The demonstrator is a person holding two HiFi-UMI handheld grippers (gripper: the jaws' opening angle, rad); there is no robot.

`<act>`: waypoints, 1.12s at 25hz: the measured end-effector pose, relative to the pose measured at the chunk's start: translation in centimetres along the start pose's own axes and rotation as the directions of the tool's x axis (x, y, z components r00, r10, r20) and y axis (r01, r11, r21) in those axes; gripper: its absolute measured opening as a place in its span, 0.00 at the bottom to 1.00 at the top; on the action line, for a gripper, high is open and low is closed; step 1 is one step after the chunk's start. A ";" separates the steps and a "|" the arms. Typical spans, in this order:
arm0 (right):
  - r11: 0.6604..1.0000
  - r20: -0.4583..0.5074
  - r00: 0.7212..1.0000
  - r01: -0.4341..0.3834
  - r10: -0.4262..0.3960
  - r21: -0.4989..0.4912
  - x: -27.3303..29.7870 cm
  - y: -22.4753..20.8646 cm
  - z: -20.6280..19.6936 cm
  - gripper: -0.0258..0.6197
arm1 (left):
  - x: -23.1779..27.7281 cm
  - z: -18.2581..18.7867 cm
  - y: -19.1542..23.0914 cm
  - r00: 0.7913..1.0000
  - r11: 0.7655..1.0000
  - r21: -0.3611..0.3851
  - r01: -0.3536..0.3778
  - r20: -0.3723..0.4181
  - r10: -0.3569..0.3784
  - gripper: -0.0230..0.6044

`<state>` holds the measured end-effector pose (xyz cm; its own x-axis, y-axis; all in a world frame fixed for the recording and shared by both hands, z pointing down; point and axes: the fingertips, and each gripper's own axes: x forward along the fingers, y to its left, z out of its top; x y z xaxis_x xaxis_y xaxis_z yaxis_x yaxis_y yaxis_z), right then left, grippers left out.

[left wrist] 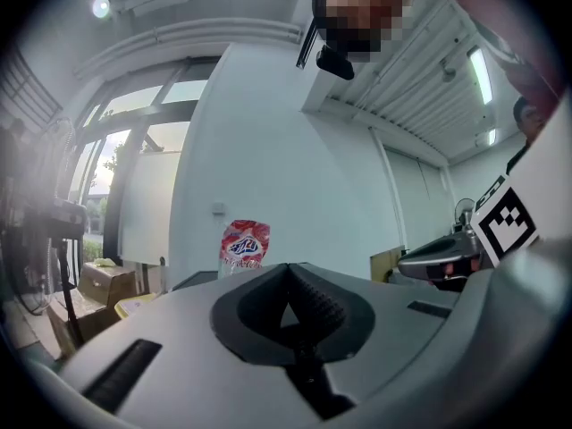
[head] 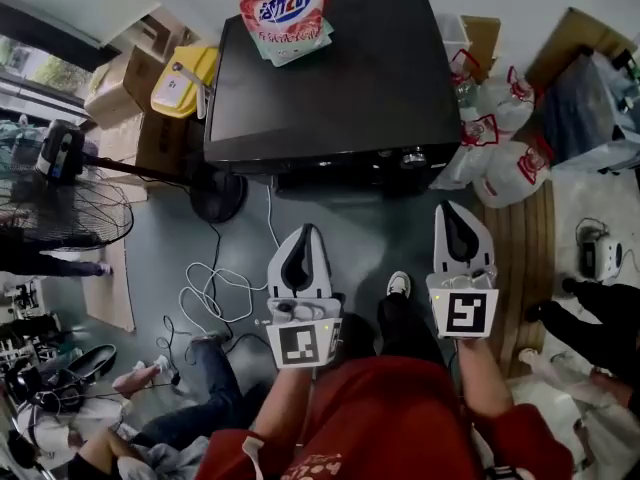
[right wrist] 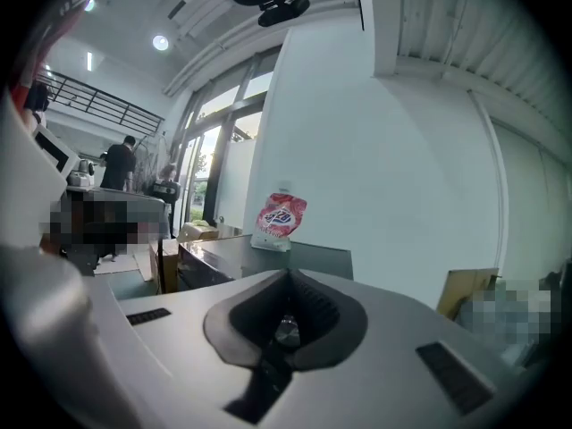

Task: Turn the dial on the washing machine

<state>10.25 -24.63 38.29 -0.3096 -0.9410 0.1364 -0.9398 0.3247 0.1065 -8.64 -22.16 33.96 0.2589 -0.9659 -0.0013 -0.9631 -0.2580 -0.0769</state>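
Note:
The black washing machine (head: 330, 68) stands ahead of me, seen from above, with its silver dial (head: 413, 157) on the front edge. A red and white detergent bag (head: 285, 8) sits on its lid. My left gripper (head: 305, 230) hangs shut and empty over the floor, short of the machine's front. Level with it, my right gripper (head: 452, 208) is also shut on nothing, just below and right of the dial and apart from it. In the left gripper view the bag (left wrist: 244, 244) shows beyond the closed jaws. In the right gripper view the bag (right wrist: 282, 219) and the machine (right wrist: 268, 259) lie ahead.
A yellow container (head: 183, 78) and cardboard boxes (head: 120, 83) stand left of the machine. A floor fan (head: 70, 208) and loose cables (head: 205, 288) lie at the left. White plastic bags (head: 500, 138) and wooden boards (head: 525, 258) are at the right. A person (head: 150, 408) sits lower left.

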 end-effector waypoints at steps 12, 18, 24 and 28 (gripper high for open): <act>1.000 -0.124 0.992 0.009 -0.011 -0.017 9.0 2.0 -13.7 0.07 | 6.3 -16.6 1.4 0.992 0.996 -0.066 0.052 -0.108 -0.059 0.05; 0.998 -0.162 0.986 0.040 -0.046 -0.038 11.8 3.9 -18.8 0.11 | 8.1 -22.7 3.0 0.990 0.995 -0.066 0.076 -0.117 -0.083 0.05; 0.997 -0.218 0.974 0.052 -0.062 -0.052 12.8 5.1 -21.7 0.23 | 8.0 -26.6 3.1 0.982 0.991 -0.109 0.079 -0.160 -0.096 0.05; 0.994 -0.233 0.968 0.078 -0.094 -0.076 13.6 4.7 -22.2 0.33 | 7.8 -27.7 3.2 0.978 0.989 -0.120 0.086 -0.181 -0.107 0.05</act>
<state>4.82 -33.80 62.49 -0.1780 -0.9191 0.3515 -0.9474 0.2566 0.1912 -11.73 -31.12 61.29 0.3426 -0.9206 0.1876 -0.9392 -0.3408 0.0431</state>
